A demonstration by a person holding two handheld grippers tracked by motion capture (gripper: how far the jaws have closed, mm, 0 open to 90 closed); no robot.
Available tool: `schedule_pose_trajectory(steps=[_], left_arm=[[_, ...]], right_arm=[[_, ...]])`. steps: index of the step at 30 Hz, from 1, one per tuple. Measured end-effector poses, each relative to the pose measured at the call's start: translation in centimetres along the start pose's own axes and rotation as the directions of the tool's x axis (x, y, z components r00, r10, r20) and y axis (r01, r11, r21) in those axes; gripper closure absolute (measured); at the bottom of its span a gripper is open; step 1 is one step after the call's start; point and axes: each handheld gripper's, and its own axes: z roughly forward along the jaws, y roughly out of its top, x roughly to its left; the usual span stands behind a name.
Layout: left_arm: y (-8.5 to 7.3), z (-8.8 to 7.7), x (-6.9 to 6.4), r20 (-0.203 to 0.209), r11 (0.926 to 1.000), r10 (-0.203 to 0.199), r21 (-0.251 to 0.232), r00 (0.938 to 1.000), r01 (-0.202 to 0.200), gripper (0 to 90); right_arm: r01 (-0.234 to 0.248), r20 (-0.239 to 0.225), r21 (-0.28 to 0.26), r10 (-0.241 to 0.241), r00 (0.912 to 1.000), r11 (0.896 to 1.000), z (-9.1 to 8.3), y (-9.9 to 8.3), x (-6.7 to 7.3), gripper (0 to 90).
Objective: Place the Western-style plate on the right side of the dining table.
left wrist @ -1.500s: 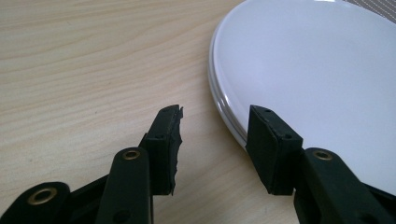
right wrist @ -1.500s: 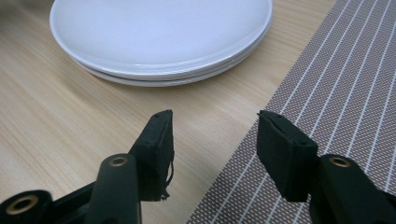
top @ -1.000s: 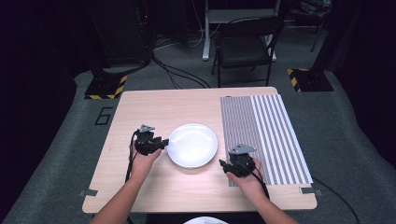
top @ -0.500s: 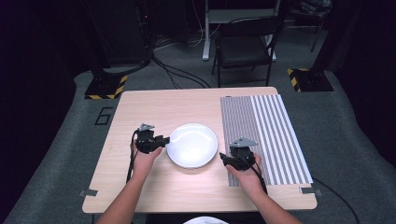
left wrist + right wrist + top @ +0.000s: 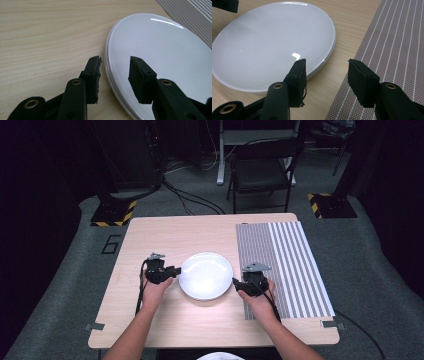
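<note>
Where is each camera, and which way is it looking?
High view: up above the person's side, looking forward and down at the light wooden table; both forearms show, with the left tool and right tool.
Left gripper view: rides on the left tool, looking along its open jaws at the round white plate.
Right gripper view: rides on the right tool, facing the plate and the grey striped mat.
All three views share the plate.

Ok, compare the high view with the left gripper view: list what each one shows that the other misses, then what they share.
High view alone: the person's forearms, the right gripper at the plate's right edge, a folding chair beyond the table and the grey floor.

Left gripper view alone: close detail, with the left gripper open, one jaw outside the rim and the other over the plate's face, and frayed padding on the outer jaw.

Both: the white plate, the wooden table and the striped mat.
</note>
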Motion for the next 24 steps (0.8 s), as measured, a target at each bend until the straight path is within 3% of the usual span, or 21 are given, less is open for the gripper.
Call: schedule_pose_trajectory(steps=[3, 4, 10, 17, 24], left_arm=[[0.0, 0.0, 0.1, 0.008, 0.9999, -0.014, -0.003, 0.9999, 0.014, 60.6], [0.0, 0.1, 0.3, 0.017, 0.9993, -0.035, -0.007, 0.9992, 0.036, 60.5], [0.0, 0.2, 0.6, 0.034, 0.9984, -0.056, 0.004, 0.9978, 0.056, 60.7], [-0.3, 0.4, 0.2, 0.048, 0.9990, -0.036, 0.029, 0.9982, 0.035, 61.0], [-0.5, 0.6, -0.1, 0.095, 0.9971, -0.068, 0.040, 0.9931, 0.065, 61.0]], right_arm=[[0.006, 0.002, 0.001, -0.006, 1.0000, 1.000, 0.3, 0.2, 0.1, 48.6], [0.000, 0.004, 0.000, 0.000, 1.0000, 1.000, 0.5, 0.4, 0.1, 49.0], [-0.004, 0.001, 0.001, 0.004, 1.0000, 1.000, 1.2, 0.8, 0.3, 49.3], [-0.025, -0.005, 0.009, 0.025, 0.9997, 1.000, 1.9, 0.9, 0.2, 49.8], [-0.061, -0.013, 0.011, 0.062, 0.9980, 0.998, 2.0, 0.9, -0.2, 50.0]])
